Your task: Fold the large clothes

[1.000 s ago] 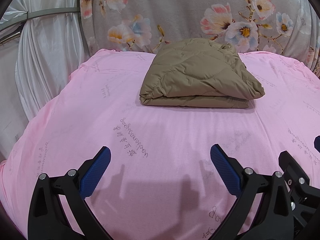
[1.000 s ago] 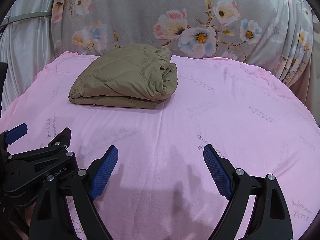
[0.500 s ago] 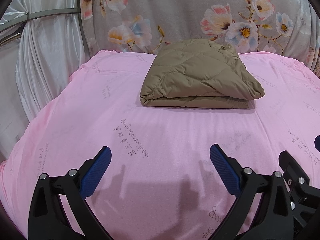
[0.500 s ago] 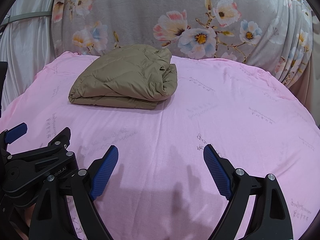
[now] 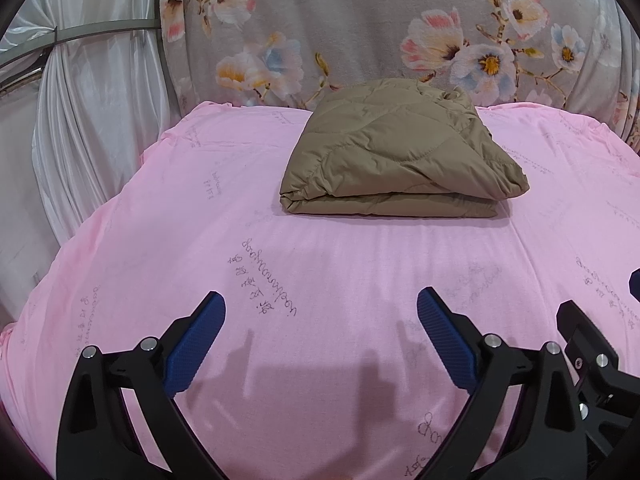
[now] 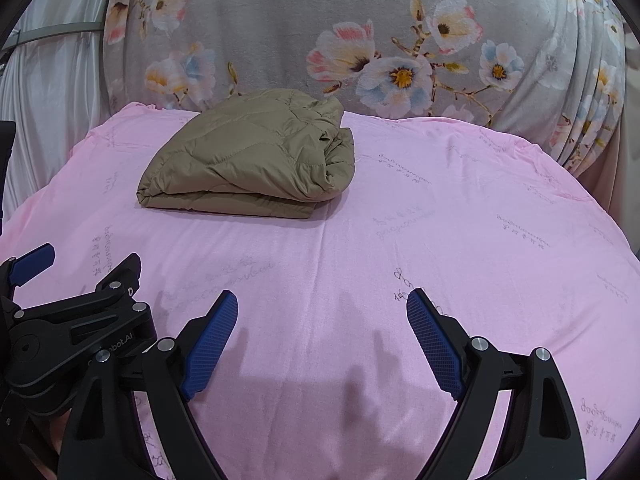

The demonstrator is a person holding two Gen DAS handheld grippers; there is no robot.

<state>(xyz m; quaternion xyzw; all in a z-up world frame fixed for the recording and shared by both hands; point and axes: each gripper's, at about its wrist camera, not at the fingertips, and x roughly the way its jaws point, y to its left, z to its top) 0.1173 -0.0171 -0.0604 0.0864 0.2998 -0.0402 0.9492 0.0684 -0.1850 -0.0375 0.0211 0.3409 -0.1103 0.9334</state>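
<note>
A tan quilted jacket point(image 5: 400, 152) lies folded into a compact stack on the pink sheet point(image 5: 320, 260), toward the far side; it also shows in the right wrist view point(image 6: 256, 156). My left gripper point(image 5: 320, 316) is open and empty, low over the near part of the sheet, well short of the jacket. My right gripper point(image 6: 322, 312) is open and empty too, beside the left one. The left gripper's body point(image 6: 60, 328) shows at the lower left of the right wrist view.
A grey floral cloth point(image 5: 360, 28) hangs behind the bed. A white curtain point(image 5: 92, 120) hangs at the left. The pink sheet point(image 6: 480, 220) drops off at its left and right edges.
</note>
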